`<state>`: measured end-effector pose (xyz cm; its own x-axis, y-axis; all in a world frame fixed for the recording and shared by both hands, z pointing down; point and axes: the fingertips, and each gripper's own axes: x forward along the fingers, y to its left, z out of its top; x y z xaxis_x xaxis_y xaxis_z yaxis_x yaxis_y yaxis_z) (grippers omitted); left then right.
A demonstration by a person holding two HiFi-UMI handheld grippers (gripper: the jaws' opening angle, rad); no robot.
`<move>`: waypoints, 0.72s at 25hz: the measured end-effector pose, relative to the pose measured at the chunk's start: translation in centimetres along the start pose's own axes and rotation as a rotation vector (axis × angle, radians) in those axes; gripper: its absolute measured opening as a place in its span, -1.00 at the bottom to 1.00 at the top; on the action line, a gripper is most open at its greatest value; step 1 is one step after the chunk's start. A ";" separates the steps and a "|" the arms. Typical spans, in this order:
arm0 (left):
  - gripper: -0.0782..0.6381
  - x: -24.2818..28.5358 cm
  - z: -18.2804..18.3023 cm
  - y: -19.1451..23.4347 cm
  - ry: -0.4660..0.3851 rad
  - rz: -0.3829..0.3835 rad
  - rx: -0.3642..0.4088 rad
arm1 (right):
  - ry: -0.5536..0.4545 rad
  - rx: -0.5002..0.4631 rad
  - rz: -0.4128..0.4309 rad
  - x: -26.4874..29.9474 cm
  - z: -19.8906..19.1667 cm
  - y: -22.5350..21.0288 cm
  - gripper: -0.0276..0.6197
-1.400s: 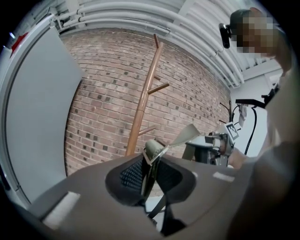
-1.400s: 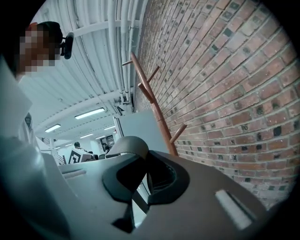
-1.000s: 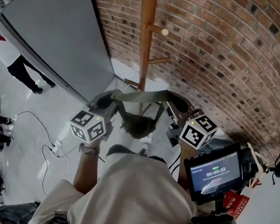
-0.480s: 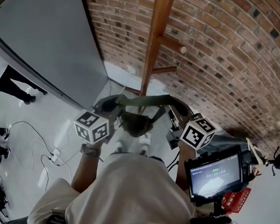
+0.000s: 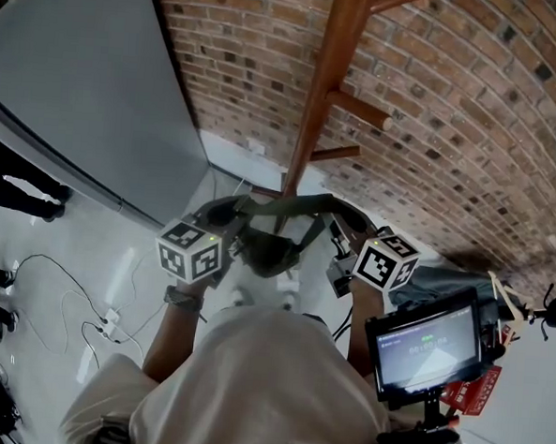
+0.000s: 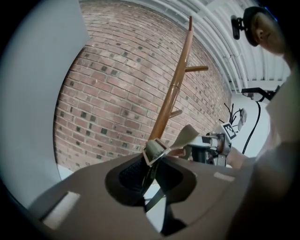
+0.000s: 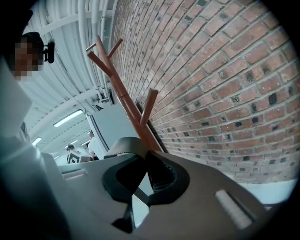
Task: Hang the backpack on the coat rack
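An olive backpack [image 5: 269,249] hangs between my two grippers by its top strap [image 5: 288,205], stretched level just in front of the wooden coat rack [image 5: 323,97]. My left gripper [image 5: 224,213] is shut on the strap's left end. In the left gripper view its jaws [image 6: 151,164] pinch the webbing at a metal buckle [image 6: 158,151], with the coat rack [image 6: 176,89] beyond. My right gripper [image 5: 346,216] is shut on the right end, where the strap [image 7: 127,146] folds over its jaws [image 7: 144,161]. The rack's pegs [image 5: 360,109] stick out above the strap.
A brick wall [image 5: 471,134] stands behind the rack and a grey panel [image 5: 79,92] at the left. Cables [image 5: 85,298] lie on the white floor, and a person's legs [image 5: 17,186] show at far left. A small monitor [image 5: 426,343] sits by my right arm.
Both grippers have sunk a little with the strap still taut between them. The rack's pole and pegs look larger and nearer in the head view.
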<state>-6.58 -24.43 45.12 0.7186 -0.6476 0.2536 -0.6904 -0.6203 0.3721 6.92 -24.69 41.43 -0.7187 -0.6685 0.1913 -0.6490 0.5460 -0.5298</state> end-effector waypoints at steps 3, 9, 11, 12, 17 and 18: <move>-0.68 0.3 -0.5 0.5 0.017 -0.001 -0.010 | 0.013 0.012 -0.007 0.4 -0.5 -0.5 -0.89; -0.67 0.8 -1.9 1.2 0.052 0.002 -0.033 | 0.038 0.028 -0.026 1.2 -1.6 -1.5 -0.89; -0.67 0.8 -2.3 1.4 0.062 0.002 -0.038 | 0.045 0.034 -0.031 1.5 -1.9 -1.8 -0.89; -0.67 0.9 -2.5 1.5 0.067 0.003 -0.041 | 0.049 0.039 -0.033 1.5 -2.1 -2.0 -0.89; -0.67 1.4 -3.2 1.6 0.089 0.007 -0.046 | 0.063 0.065 -0.039 1.4 -2.8 -2.8 -0.89; -0.67 1.4 -3.2 1.6 0.091 0.008 -0.048 | 0.065 0.066 -0.038 1.5 -2.8 -2.9 -0.89</move>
<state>-6.38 -24.94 48.97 0.7192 -0.6083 0.3357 -0.6929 -0.5923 0.4113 7.02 -25.85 45.55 -0.7097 -0.6529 0.2647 -0.6600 0.4849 -0.5738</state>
